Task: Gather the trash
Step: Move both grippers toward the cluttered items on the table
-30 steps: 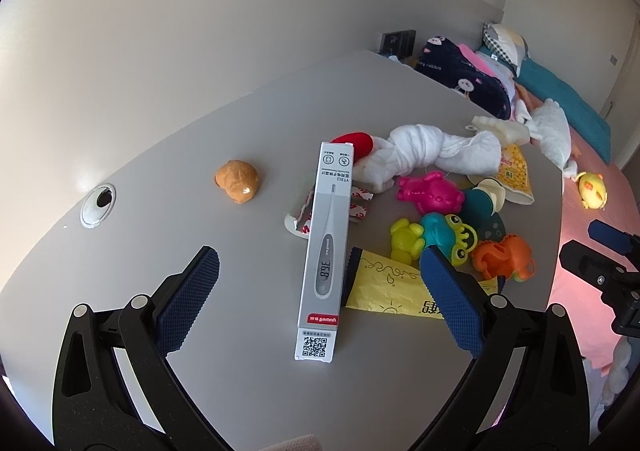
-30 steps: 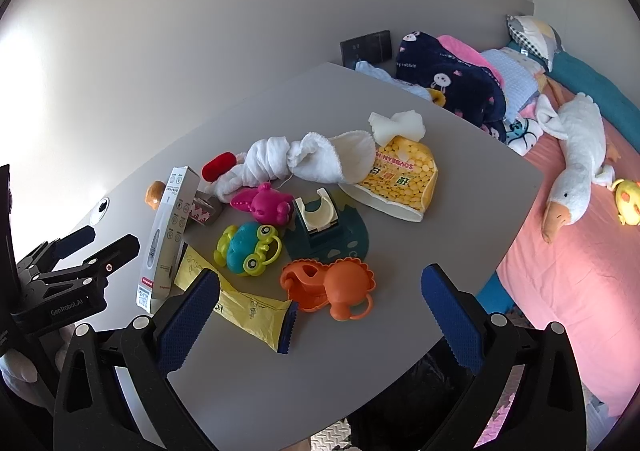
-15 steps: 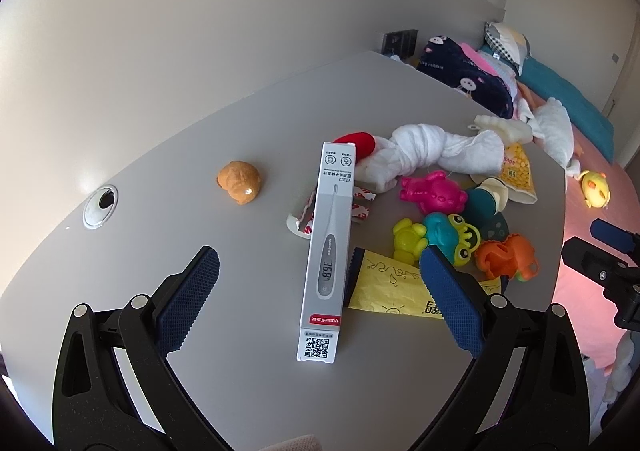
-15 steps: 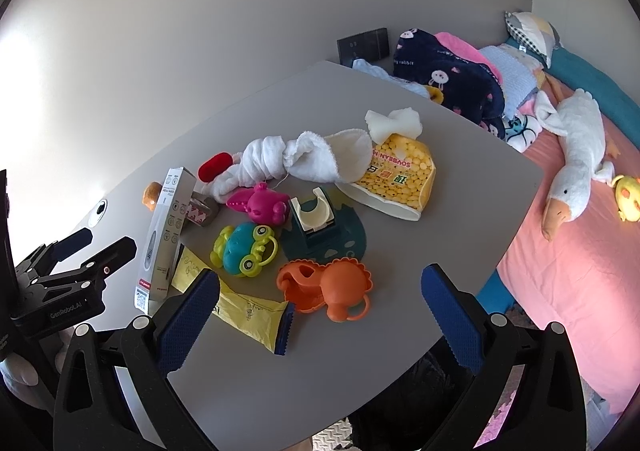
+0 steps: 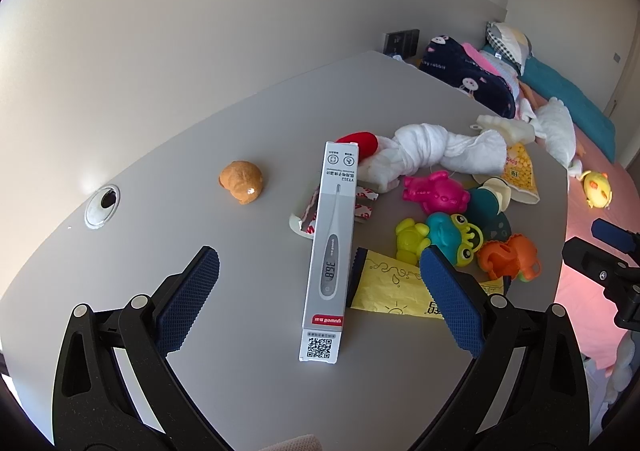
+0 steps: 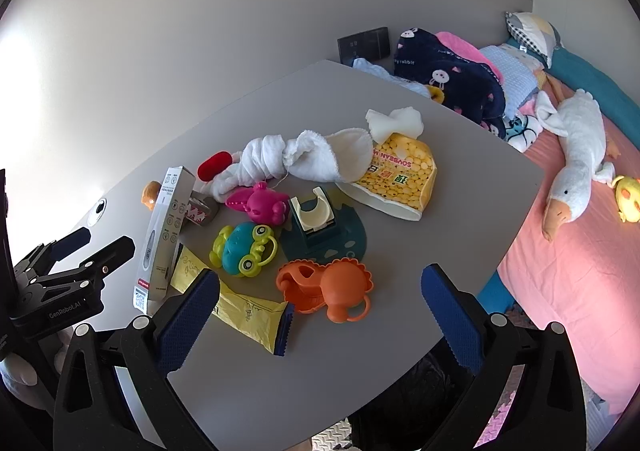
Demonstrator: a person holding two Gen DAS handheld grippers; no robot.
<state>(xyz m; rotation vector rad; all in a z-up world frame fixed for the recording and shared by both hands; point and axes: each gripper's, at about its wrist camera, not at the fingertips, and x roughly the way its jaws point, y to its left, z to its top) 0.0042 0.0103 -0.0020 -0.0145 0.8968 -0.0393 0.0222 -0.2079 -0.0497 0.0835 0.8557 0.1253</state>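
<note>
From the left wrist, the left gripper point(image 5: 316, 287) hangs wide open over the grey table point(image 5: 200, 139), holding nothing. The thermometer box point(image 5: 330, 251) lies straight ahead between its pads, long axis running away from the camera, QR end nearest.

From the right wrist, the right gripper point(image 6: 318, 315) is likewise spread and empty; the box sits far left, so the left is nearer. The yellow wrapper point(image 6: 240, 311) beside it is probably trash too.
</note>
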